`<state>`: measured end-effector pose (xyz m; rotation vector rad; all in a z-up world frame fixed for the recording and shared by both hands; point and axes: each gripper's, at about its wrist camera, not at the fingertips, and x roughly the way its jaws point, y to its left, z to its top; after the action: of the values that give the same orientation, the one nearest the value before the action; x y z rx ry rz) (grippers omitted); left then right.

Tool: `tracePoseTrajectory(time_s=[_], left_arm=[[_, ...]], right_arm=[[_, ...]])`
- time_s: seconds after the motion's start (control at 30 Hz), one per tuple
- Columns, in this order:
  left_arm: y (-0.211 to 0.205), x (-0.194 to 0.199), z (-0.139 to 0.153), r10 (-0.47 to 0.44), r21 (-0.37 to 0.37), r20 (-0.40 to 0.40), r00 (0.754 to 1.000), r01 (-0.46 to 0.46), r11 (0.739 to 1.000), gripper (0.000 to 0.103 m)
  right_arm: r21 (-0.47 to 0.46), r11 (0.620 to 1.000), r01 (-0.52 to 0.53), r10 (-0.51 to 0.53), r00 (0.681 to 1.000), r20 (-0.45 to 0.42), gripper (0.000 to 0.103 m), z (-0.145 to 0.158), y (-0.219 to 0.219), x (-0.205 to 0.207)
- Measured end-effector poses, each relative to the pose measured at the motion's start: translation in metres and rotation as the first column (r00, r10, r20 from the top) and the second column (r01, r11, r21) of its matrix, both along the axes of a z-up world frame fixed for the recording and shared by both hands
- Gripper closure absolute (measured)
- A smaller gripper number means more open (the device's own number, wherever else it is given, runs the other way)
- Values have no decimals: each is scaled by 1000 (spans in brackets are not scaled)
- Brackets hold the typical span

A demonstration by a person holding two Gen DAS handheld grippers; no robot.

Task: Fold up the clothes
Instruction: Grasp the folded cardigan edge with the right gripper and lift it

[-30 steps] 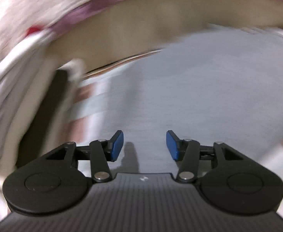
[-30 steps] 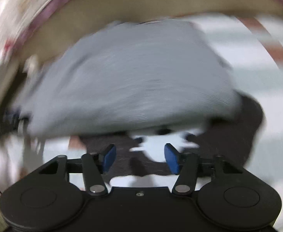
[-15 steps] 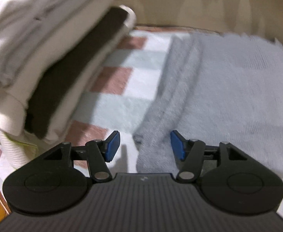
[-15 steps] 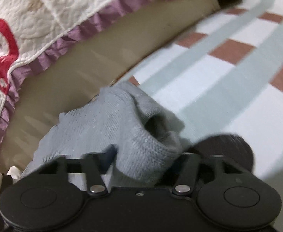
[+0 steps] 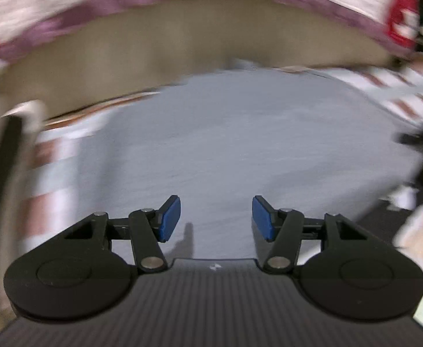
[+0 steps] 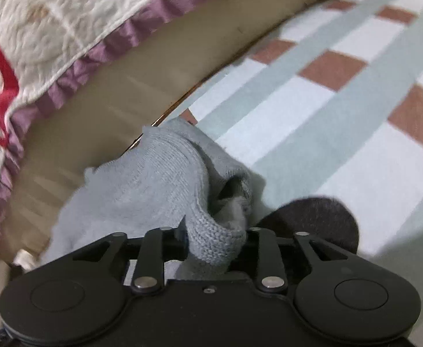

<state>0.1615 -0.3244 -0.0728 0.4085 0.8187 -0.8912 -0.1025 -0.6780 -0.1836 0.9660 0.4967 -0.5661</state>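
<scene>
left view: motion-blurred throughout | right claw (image 6: 214, 241) pads: buried in grey knit garment (image 6: 159, 179)

Two wrist fisheyes, both low over the bed, facing the headboard side.

Left view: we look forward along the open left gripper (image 5: 215, 218), close above the flat grey knitted garment (image 5: 240, 150); heavy blur. Right view: nearer still, at the garment's edge (image 6: 159, 179). Both share the garment, white quilt with purple frill (image 6: 66, 29) and checked sheet (image 6: 341, 101).
</scene>
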Motion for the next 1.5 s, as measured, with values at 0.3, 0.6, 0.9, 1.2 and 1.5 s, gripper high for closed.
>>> tracePoseTrajectory(time_s=[0.3,0.6,0.9,1.2,1.5], left_arm=[[-65,-25,-45,-68,56,-110,992,74,996,53],[-45,-40,-52,-39,-4,-90,995,39,999,52],[-44,-35,-43,-51,10,-51,997,51,999,54],[35,26,-12,235,-74,-78,969,-240,968,86],[106,75,2,415,-212,-54,908,-416,884,86]], right_arm=[[184,983,-1,-22,992,125,55,-24,12,-7],[138,988,-63,32,975,218,82,-27,15,24],[-41,986,-162,167,967,190,83,9,25,35],[-325,857,-401,463,875,141,84,110,78,85],[-513,603,-612,714,700,4,85,146,241,205]])
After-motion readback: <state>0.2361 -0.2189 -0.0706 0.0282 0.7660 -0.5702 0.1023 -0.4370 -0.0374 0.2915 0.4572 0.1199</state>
